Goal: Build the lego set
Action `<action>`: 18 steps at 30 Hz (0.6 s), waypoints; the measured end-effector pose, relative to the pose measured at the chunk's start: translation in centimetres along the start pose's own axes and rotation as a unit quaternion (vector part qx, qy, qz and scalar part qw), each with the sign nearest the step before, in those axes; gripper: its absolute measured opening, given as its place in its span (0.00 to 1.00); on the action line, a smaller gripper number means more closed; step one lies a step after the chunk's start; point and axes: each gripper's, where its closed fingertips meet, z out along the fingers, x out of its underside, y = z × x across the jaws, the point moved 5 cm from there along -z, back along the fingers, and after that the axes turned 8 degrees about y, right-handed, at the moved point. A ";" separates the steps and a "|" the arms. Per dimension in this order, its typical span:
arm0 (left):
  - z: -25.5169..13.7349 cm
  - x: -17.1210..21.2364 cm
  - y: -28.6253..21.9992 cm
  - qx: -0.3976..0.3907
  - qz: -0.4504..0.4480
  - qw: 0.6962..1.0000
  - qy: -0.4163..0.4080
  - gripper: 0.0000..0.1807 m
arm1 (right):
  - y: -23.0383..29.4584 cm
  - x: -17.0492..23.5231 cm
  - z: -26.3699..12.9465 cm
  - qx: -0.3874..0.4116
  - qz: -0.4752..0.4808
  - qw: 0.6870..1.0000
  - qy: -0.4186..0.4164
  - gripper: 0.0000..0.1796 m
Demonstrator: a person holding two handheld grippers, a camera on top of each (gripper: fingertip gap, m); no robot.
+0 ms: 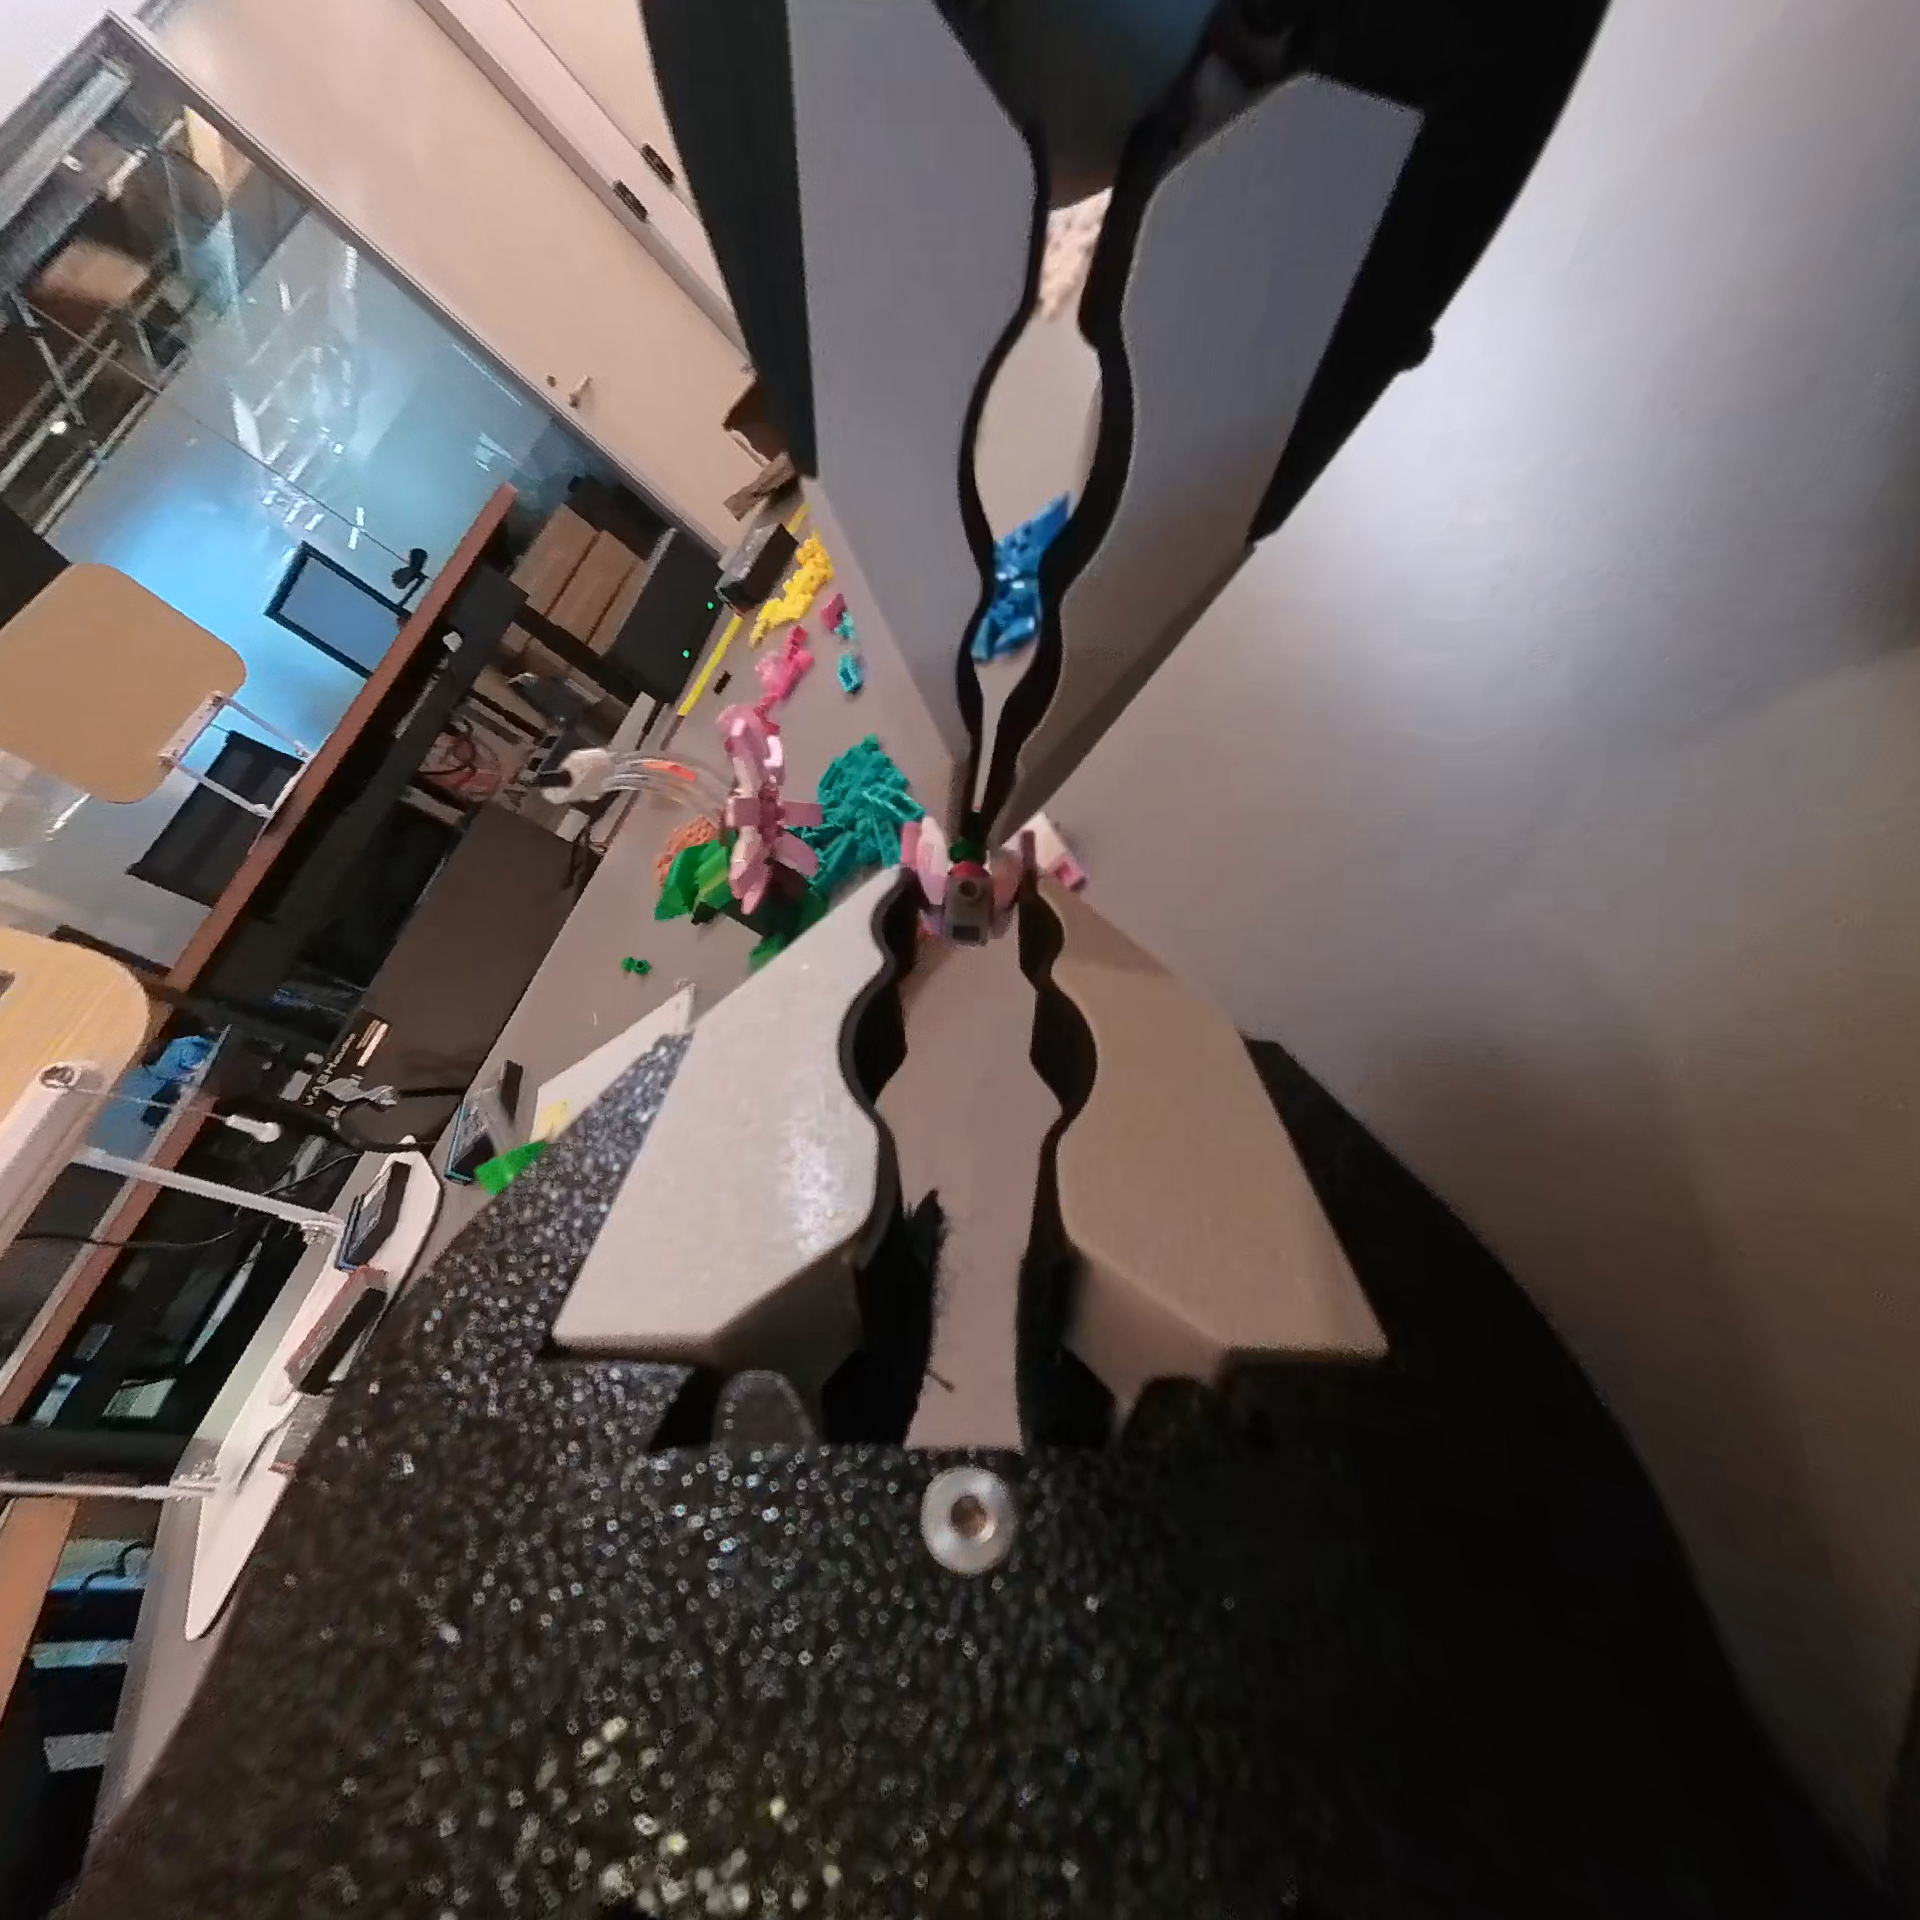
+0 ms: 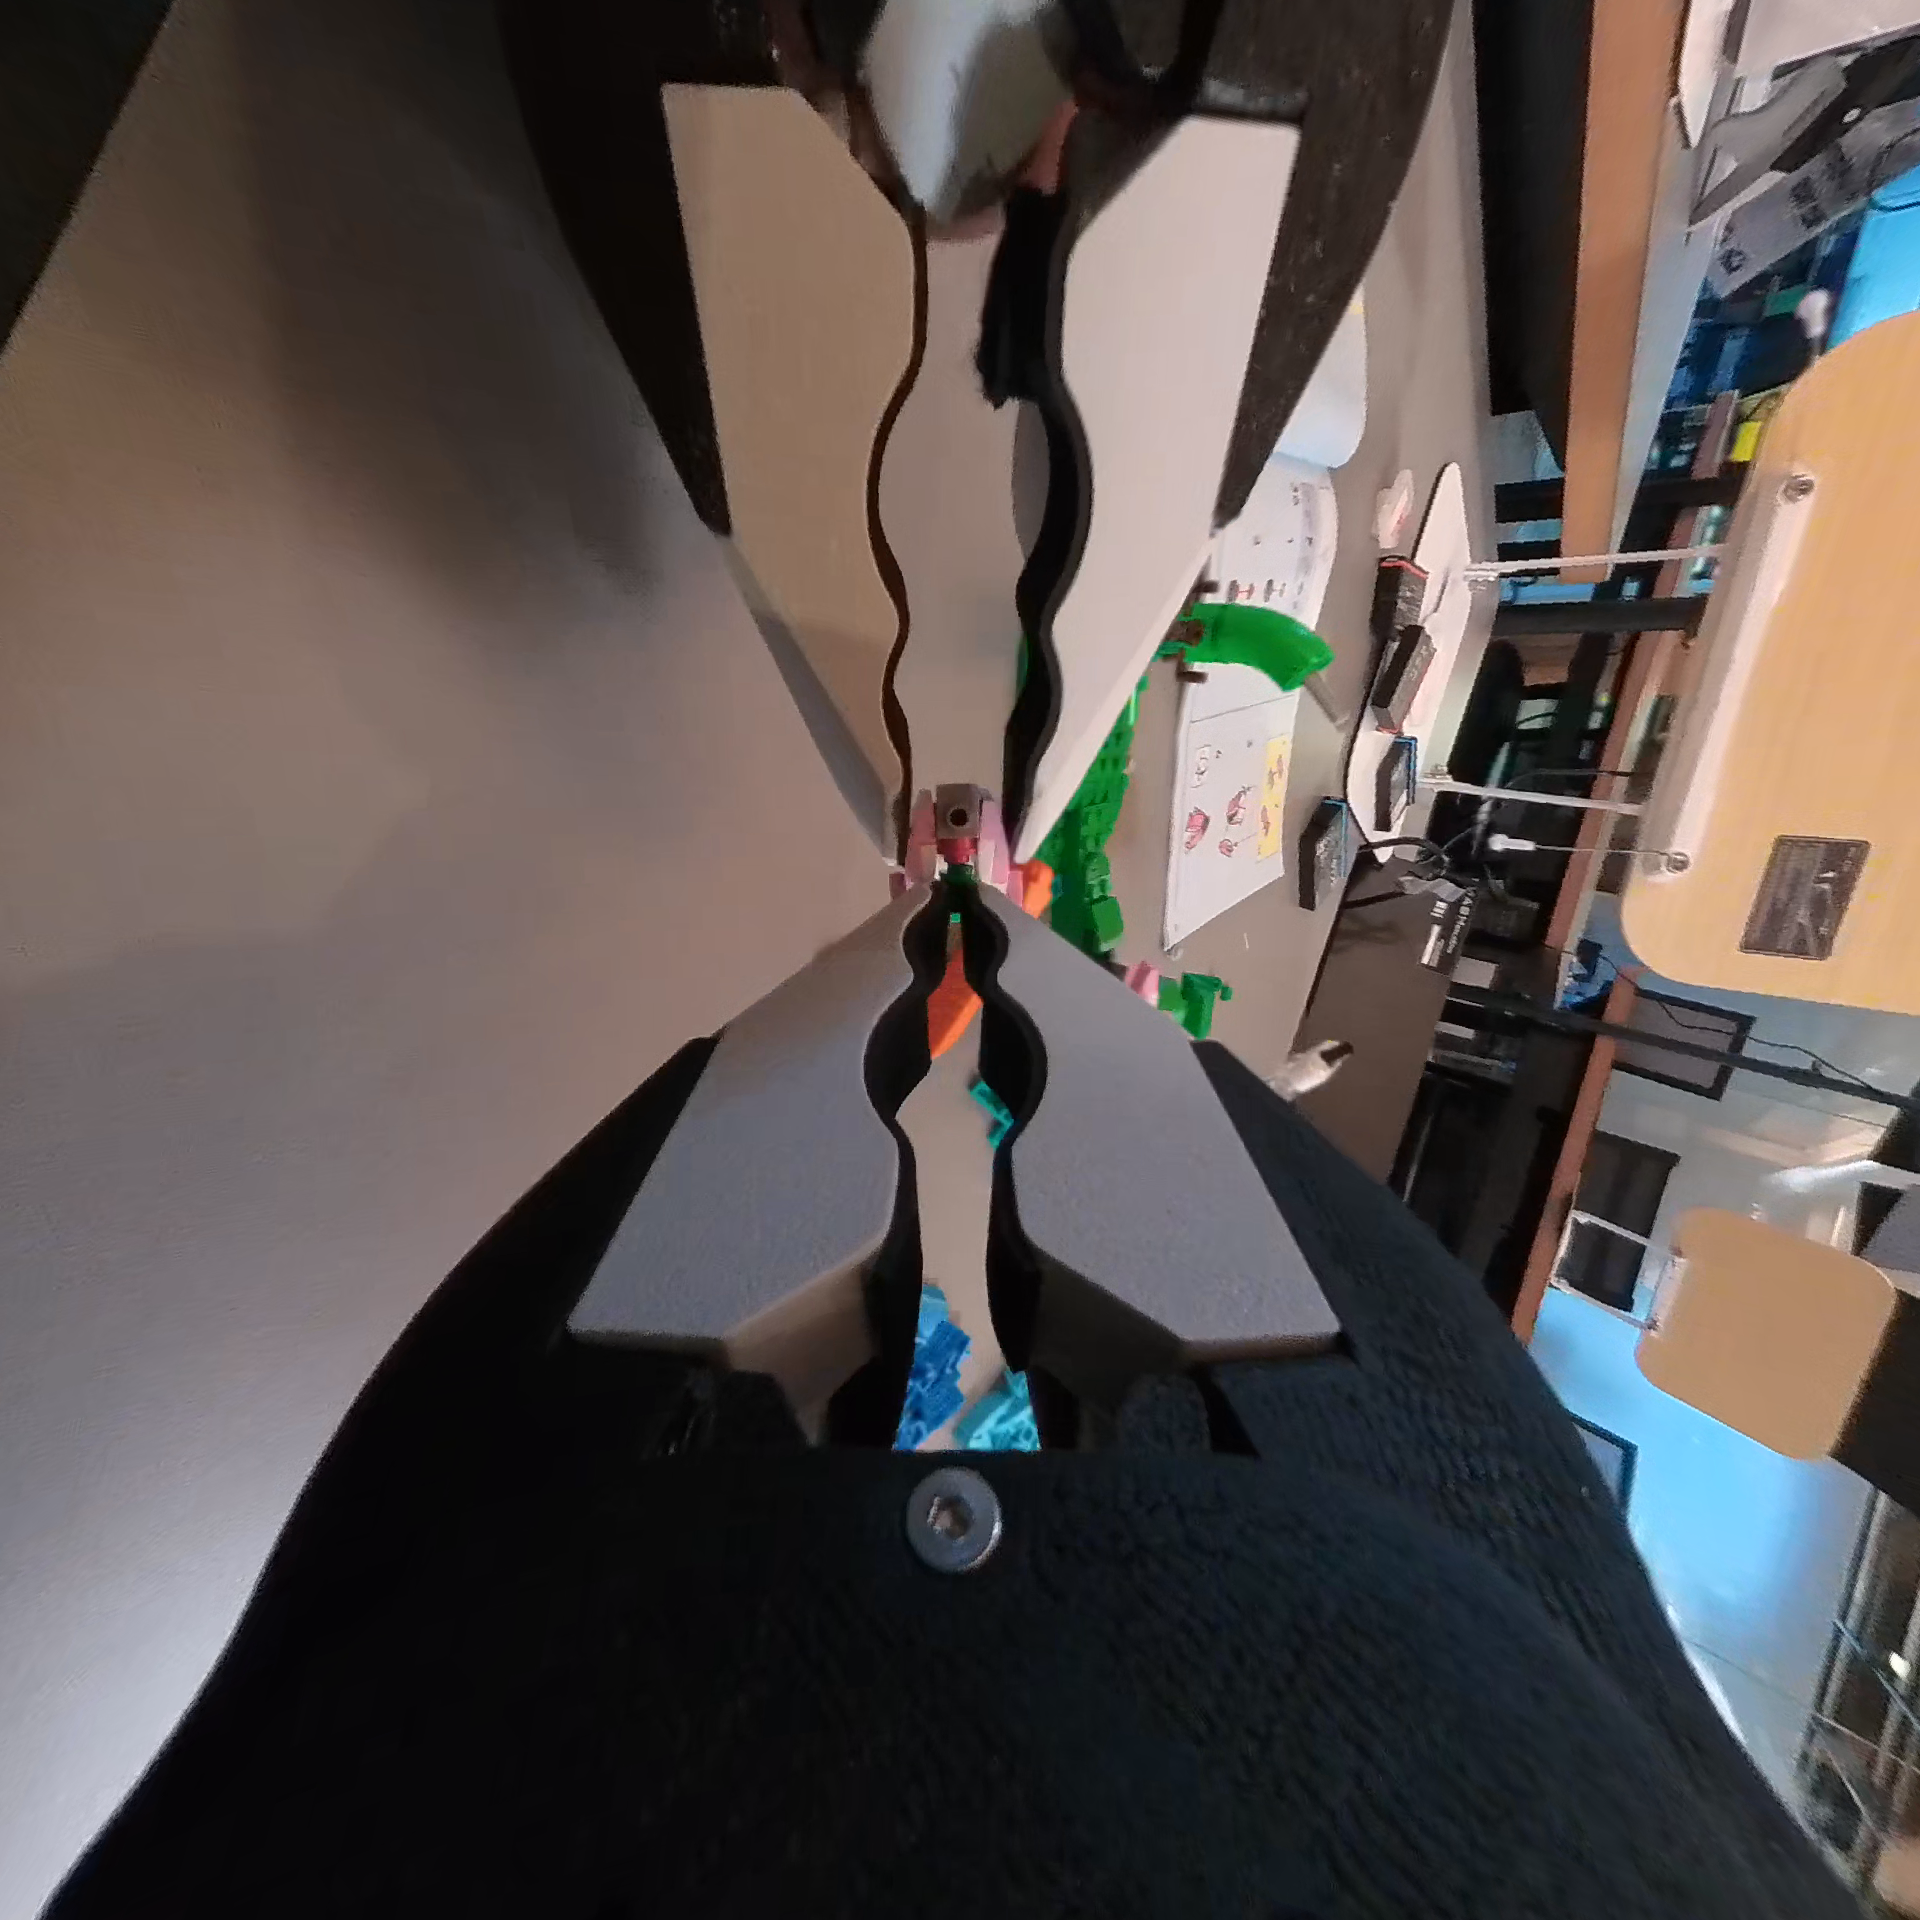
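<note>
Black textured housing with a single hex screw [image 1: 968, 1519] filled the near field of the left wrist view, and from it the left gripper [image 1: 964, 906] reached forward with its grey fingers [image 1: 774, 1132] pinching a small pink flower assembly [image 1: 961, 883] built around a grey stud block. Tip to tip with it came the right gripper [image 1: 977, 816], its fingers all but pressed together on a thin green stem piece [image 1: 968, 828] at the assembly's top; the right wrist view showed the same meeting from the opposite side, with the right gripper [image 2: 953, 899] clamped on the green stem piece [image 2: 954, 878] and the grey block [image 2: 958, 812] held between the left gripper's tips [image 2: 951, 831]. Both tools stood above a grey table [image 1: 582, 935]. On the table beyond lay a finished pink flower [image 1: 756, 805] on green leaves [image 1: 698, 878], a teal brick pile [image 1: 868, 805], a blue brick pile [image 1: 1023, 587] and a yellow brick pile [image 1: 795, 592]. Right of the grippers in the right wrist view lay an open instruction booklet [image 2: 1231, 790], a curved green piece [image 2: 1252, 639] and green plates [image 2: 1091, 831].
</note>
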 end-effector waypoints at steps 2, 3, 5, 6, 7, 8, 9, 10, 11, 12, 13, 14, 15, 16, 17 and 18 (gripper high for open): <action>0.2 0.2 -0.3 0.013 0.006 1.000 0.010 0.10 | 0.6 0.1 0.3 -0.001 0.000 1.000 -0.004 0.00; 0.4 0.3 -0.5 0.023 0.006 1.000 0.015 0.10 | 0.8 0.2 0.5 0.000 0.001 1.000 -0.008 0.00; 0.5 0.5 -0.7 0.036 0.004 0.999 0.021 0.10 | 1.3 0.3 0.7 0.004 0.005 1.000 -0.016 0.00; 0.6 0.6 -0.8 0.041 0.005 0.999 0.024 0.10 | 1.5 0.4 0.8 0.005 0.007 1.000 -0.020 0.00; 0.7 0.6 -0.9 0.043 0.006 0.999 0.026 0.10 | 1.6 0.5 0.9 0.007 0.012 1.000 -0.025 0.00; 0.7 0.7 -0.9 0.045 0.005 0.999 0.028 0.10 | 1.6 0.5 1.0 0.008 0.019 0.999 -0.031 0.00; 0.8 0.7 -0.9 0.049 0.003 0.998 0.027 0.10 | 1.7 0.6 1.0 0.008 0.028 0.999 -0.039 0.00; 0.7 0.7 -0.9 0.052 0.000 0.998 0.025 0.10 | 1.7 0.6 1.0 0.008 0.040 0.998 -0.050 0.00; 0.7 0.7 -0.9 0.055 -0.006 0.998 0.022 0.10 | 1.7 0.7 0.9 0.009 0.054 0.997 -0.062 0.00; 0.7 0.7 -0.8 0.057 -0.010 0.998 0.018 0.10 | 1.7 0.8 0.9 0.010 0.067 0.995 -0.073 0.00; 0.6 0.7 -0.8 0.060 -0.015 0.998 0.016 0.10 | 1.7 0.9 0.8 0.013 0.078 0.994 -0.082 0.00; 0.7 0.7 -0.8 0.063 -0.018 0.998 0.014 0.10 | 1.7 0.9 0.8 0.016 0.085 0.992 -0.087 0.00; 0.7 0.7 -0.8 0.066 -0.018 0.998 0.013 0.10 | 1.8 0.9 0.8 0.019 0.090 0.992 -0.090 0.00; 0.7 0.7 -0.9 0.067 -0.018 0.998 0.014 0.10 | 1.9 0.9 0.8 0.020 0.094 0.991 -0.092 0.00; 0.7 0.7 -0.9 0.067 -0.015 0.998 0.015 0.10 | 2.0 0.9 0.8 0.022 0.096 0.991 -0.093 0.00; 0.7 0.7 -1.0 0.067 -0.014 0.998 0.015 0.10 | 2.0 0.9 0.7 0.025 0.098 0.990 -0.096 0.00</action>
